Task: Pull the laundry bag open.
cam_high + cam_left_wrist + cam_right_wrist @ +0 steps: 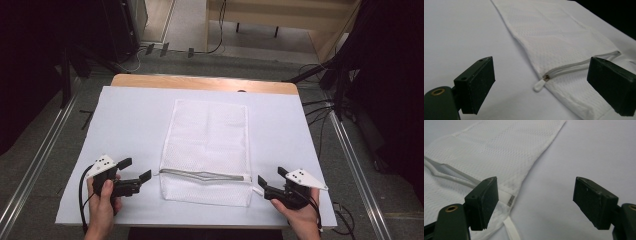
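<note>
Currently, both tools are held wide with nothing between the pads; the left tool [134,170] is seen just off the left edge of the mesh bag [207,150], and the right tool [270,180] just off its right edge, neither touching it. The bag is laid flat in the middle of the desk [130,120], long side running away from the person, zipper [205,175] across the near end; the zipper is seen partly parted, with a slight gap along its middle. From the left gripper view, the left tool's pads [480,85] are seen straddling the zipper pull [539,85], which lies at the bag's corner on the sheet; from the right gripper view, the right tool's pads [485,202] are seen flanking the opposite corner, where a small tab [510,230] trails off the seam. The placement is judged deliberate; one tool at each zipper end suits pinning the fabric on one side while the pull is drawn from the other, and the flat lay keeps the track straight.

The desk is covered by a pale sheet, with a wooden edge [200,82] exposed at the far side; grey floor, metal rails [40,155] and loose cables [320,110] are seen around it; the room beyond is dark.
</note>
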`<action>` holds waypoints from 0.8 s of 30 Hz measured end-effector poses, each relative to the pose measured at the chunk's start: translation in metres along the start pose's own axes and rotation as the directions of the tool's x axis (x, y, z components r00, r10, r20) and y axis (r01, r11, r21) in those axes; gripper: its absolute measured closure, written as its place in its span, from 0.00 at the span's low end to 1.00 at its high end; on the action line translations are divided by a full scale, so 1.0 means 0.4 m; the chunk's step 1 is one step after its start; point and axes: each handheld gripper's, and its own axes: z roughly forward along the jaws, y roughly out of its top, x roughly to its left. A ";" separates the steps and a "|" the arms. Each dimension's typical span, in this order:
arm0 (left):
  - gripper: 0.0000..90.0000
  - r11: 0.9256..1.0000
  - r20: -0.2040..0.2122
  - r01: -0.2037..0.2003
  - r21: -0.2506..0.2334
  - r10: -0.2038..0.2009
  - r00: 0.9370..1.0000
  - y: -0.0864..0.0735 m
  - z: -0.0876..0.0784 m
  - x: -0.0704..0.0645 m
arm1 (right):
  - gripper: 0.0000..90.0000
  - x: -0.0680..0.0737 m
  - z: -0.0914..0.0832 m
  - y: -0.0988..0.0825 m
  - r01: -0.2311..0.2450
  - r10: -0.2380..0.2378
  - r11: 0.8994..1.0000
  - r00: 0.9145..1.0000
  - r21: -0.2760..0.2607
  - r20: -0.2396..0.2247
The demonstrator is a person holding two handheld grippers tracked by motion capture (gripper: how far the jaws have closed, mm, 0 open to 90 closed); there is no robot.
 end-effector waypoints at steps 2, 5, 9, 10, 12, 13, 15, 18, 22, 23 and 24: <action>0.00 1.000 -0.011 -0.031 -0.005 0.030 0.999 -0.002 -0.014 0.014 | 0.20 -0.024 -0.012 0.000 -0.019 0.019 1.000 1.000 -0.020 -0.024; 0.00 0.999 -0.019 -0.027 -0.019 0.026 0.999 -0.004 -0.024 0.026 | 0.18 -0.051 -0.026 -0.002 -0.018 0.017 0.999 0.999 -0.029 -0.031; 0.00 0.999 -0.031 -0.029 -0.023 0.029 0.999 -0.005 -0.041 0.051 | 0.18 -0.078 -0.037 -0.006 -0.018 0.018 0.999 1.000 -0.028 -0.013; 0.00 0.999 -0.031 -0.029 -0.023 0.029 0.999 -0.005 -0.041 0.051 | 0.18 -0.078 -0.037 -0.006 -0.018 0.018 0.999 1.000 -0.028 -0.013; 0.00 0.999 -0.040 -0.029 -0.028 0.028 0.999 -0.006 -0.050 0.060 | 0.18 -0.098 -0.044 -0.009 -0.022 0.022 0.999 1.000 -0.025 -0.005; 0.00 0.999 -0.043 -0.030 -0.031 0.029 0.999 -0.007 -0.052 0.063 | 0.18 -0.098 -0.044 -0.009 -0.022 0.022 0.999 1.000 -0.025 -0.005; 0.00 0.999 -0.053 -0.039 -0.031 0.037 0.998 -0.008 -0.059 0.072 | 0.18 -0.113 -0.049 -0.010 -0.027 0.027 0.999 1.000 -0.030 -0.005; 0.00 0.998 -0.060 -0.045 -0.034 0.042 0.997 -0.009 -0.073 0.091 | 0.18 -0.135 -0.059 -0.014 -0.035 0.035 0.999 0.999 -0.033 0.002; 0.00 0.998 -0.074 -0.027 -0.053 0.023 0.997 -0.012 -0.099 0.117 | 0.18 -0.159 -0.070 -0.018 -0.045 0.046 0.998 0.999 -0.037 0.022; 0.00 0.998 -0.075 -0.022 -0.063 0.017 0.997 -0.013 -0.105 0.123 | 0.18 -0.165 -0.073 -0.019 -0.046 0.047 0.998 0.999 -0.038 0.028; 0.00 0.997 -0.083 -0.018 -0.070 0.012 0.997 -0.014 -0.113 0.129 | 0.18 -0.184 -0.082 -0.022 -0.056 0.058 0.998 0.997 -0.042 0.045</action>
